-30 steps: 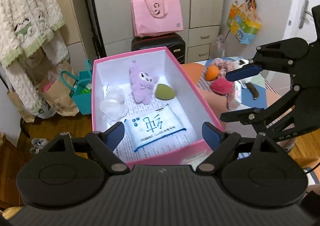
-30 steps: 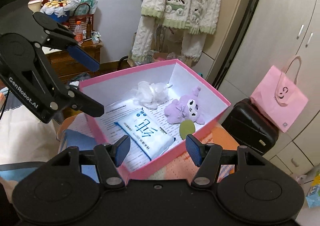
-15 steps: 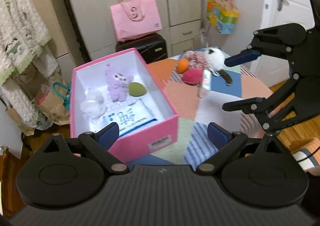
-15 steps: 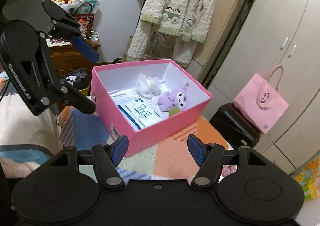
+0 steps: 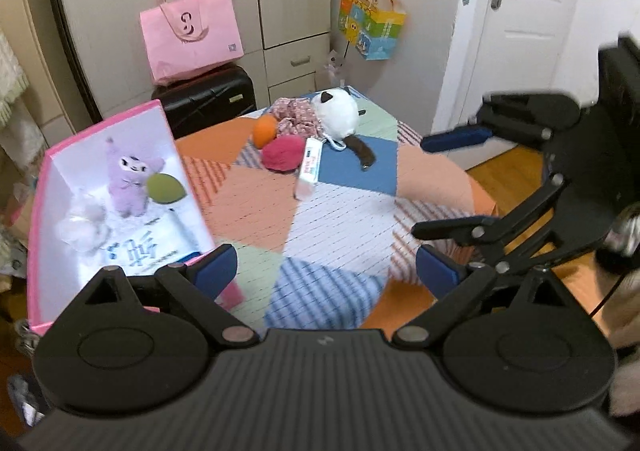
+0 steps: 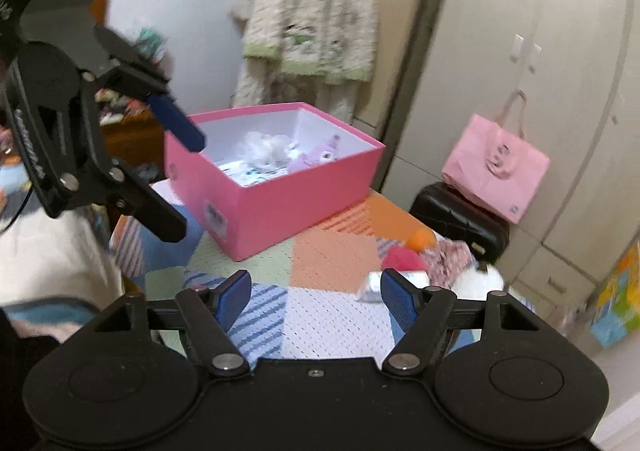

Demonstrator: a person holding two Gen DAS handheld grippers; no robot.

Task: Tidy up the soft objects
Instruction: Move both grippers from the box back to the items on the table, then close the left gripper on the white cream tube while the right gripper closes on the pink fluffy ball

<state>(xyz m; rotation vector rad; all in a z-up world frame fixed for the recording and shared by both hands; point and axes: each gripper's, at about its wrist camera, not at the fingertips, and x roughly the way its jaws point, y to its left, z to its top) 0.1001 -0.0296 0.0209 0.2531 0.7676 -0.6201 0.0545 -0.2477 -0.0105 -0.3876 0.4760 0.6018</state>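
Done: purple plush toy, green sponge lay in pink cardboard box | Left: red pompom, white plush far on patchwork table | left gripper, right gripper: both agape, jaws just widening, nothing between.

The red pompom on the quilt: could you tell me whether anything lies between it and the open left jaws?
Nothing visible does. Only bare patchwork quilt lies between the empty left gripper and the red pompom; the white tube sits just right of it.
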